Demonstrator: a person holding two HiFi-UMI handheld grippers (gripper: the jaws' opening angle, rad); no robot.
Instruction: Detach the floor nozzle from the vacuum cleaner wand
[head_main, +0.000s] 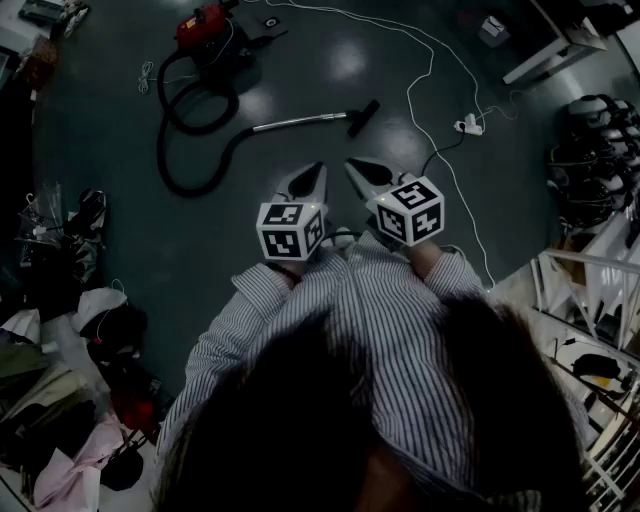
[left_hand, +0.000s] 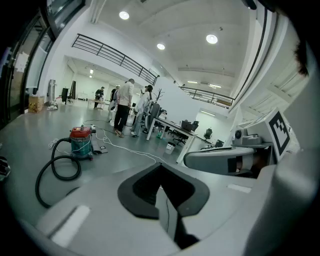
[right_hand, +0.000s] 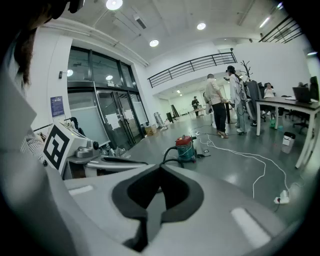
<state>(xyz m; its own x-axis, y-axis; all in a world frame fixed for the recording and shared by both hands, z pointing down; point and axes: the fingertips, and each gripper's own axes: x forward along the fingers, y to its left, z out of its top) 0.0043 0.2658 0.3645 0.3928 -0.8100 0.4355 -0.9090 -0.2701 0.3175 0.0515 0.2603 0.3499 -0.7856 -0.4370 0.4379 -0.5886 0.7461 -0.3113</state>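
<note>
1. The person is standing well back from the vacuum cleaner (head_main: 205, 28) and is holding both grippers up near the chest.
2. The left gripper (head_main: 316, 172) and the right gripper (head_main: 354, 167) are both squeezed shut, with nothing in them.
3. The floor nozzle (head_main: 363, 116) is lying on the floor far ahead, at the right end of the wand (head_main: 300, 122) — it looks joined on.
4. The best next move is probably walking closer and bending down, while watching out for the white cable (head_main: 430, 70) on the right.
5. Both grippers need to be opening first — then one is holding the wand and the other is pulling the nozzle straight off.
</note>
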